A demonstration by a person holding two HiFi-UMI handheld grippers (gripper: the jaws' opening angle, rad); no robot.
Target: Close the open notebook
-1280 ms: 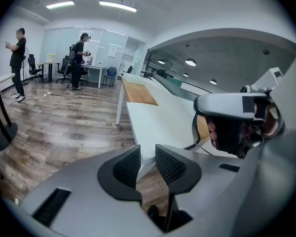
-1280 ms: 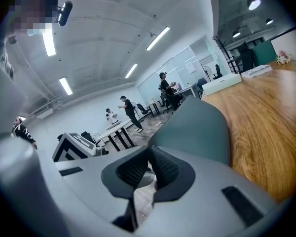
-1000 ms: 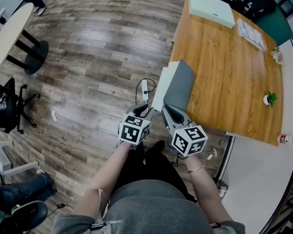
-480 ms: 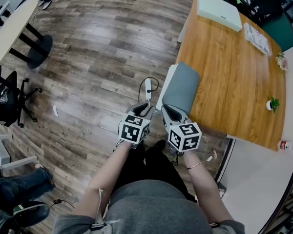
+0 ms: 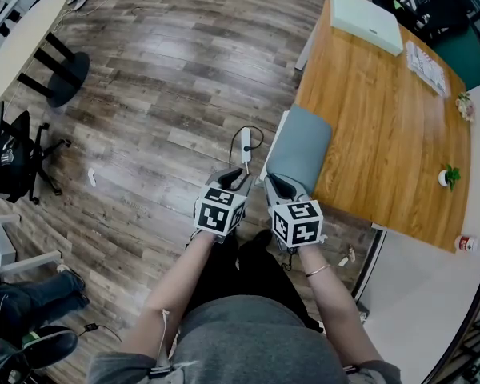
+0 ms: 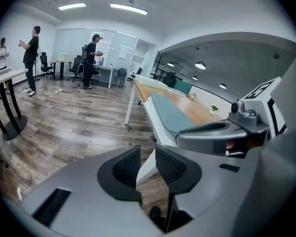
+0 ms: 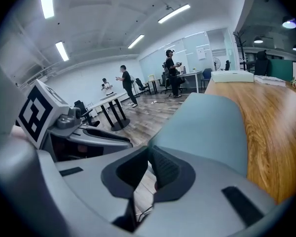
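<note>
1. Grey-green cover up, the notebook (image 5: 300,150) sits at the near left corner of the wooden table (image 5: 384,118). It lies along the table's edge, and a white strip of pages (image 5: 275,138) shows beside the cover on the floor side.
2. Your right gripper (image 5: 274,182) is clenched on the near end of the cover. In the right gripper view its jaw tips meet just where the cover's corner begins, and the cover runs away from them low over the table.
3. In the left gripper view the cover's near end curves up a little toward that grip, while its far part lies down on the pages.
4. Your left gripper (image 5: 238,179) hangs just beside the right one, off the table and over the plank floor (image 5: 160,78). Its jaws stand a narrow gap apart and hold nothing; only a white table leg (image 6: 146,169) shows through the gap.
5. Well apart from the notebook, the table also carries a white box (image 5: 366,18) at its far corner, some papers (image 5: 426,66) and a small potted plant (image 5: 446,176).
6. A power strip (image 5: 246,144) with its cable lies on the floor just beyond your left gripper.
</note>
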